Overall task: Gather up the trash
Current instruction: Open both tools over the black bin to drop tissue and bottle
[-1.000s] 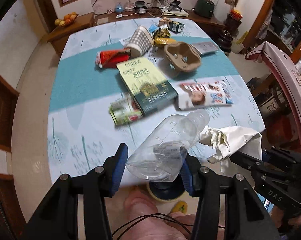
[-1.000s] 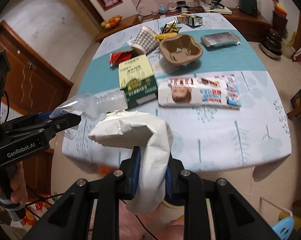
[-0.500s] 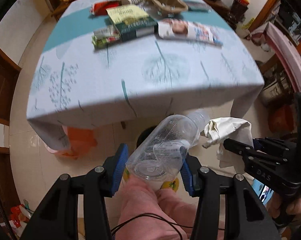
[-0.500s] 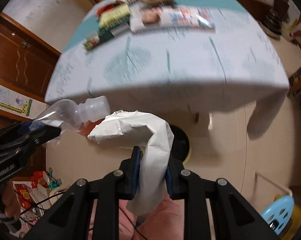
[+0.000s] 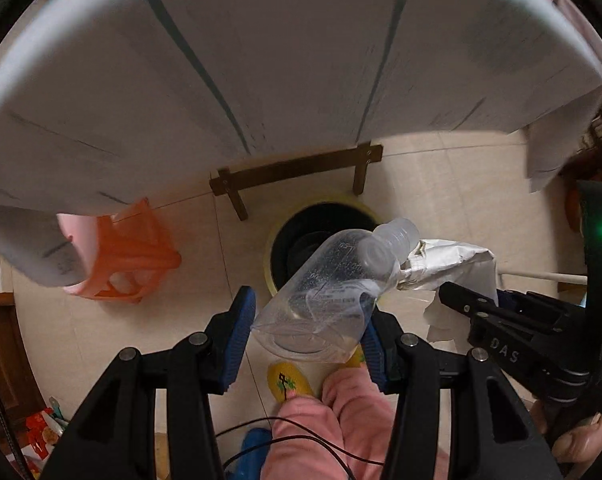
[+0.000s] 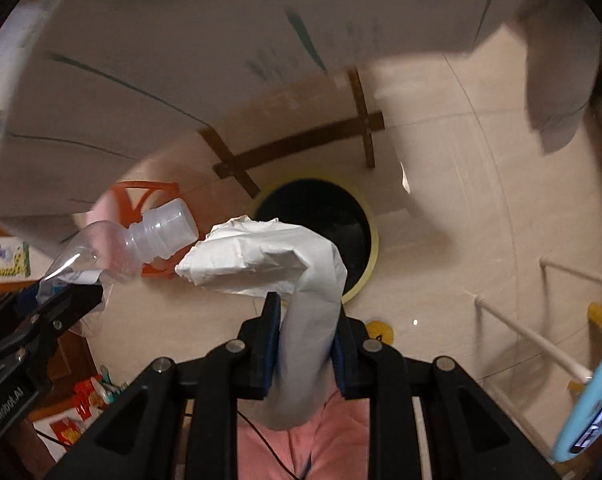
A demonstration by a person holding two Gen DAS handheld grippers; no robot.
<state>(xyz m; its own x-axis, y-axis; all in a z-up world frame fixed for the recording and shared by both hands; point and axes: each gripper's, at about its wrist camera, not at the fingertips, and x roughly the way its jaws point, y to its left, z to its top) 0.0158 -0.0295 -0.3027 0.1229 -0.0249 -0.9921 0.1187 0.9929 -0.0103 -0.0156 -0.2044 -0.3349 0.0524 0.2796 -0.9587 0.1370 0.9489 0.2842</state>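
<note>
A pale tiled floor (image 5: 441, 184) is seen, with a yellow-rimmed bin (image 5: 285, 232) standing under the tablecloth (image 5: 261, 60) edge. Above the bin, a clear bottle (image 5: 325, 300) is pinched by the left gripper (image 5: 307, 332) and crumpled white paper (image 6: 301, 280) by the right gripper (image 6: 305, 340). An orange stool (image 5: 133, 256) stands beside the bin.

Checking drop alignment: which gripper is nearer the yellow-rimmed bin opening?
Too close to call. The left gripper, holding the plastic bottle, and the right gripper, holding the white paper, both hang above the bin, side by side.
</note>
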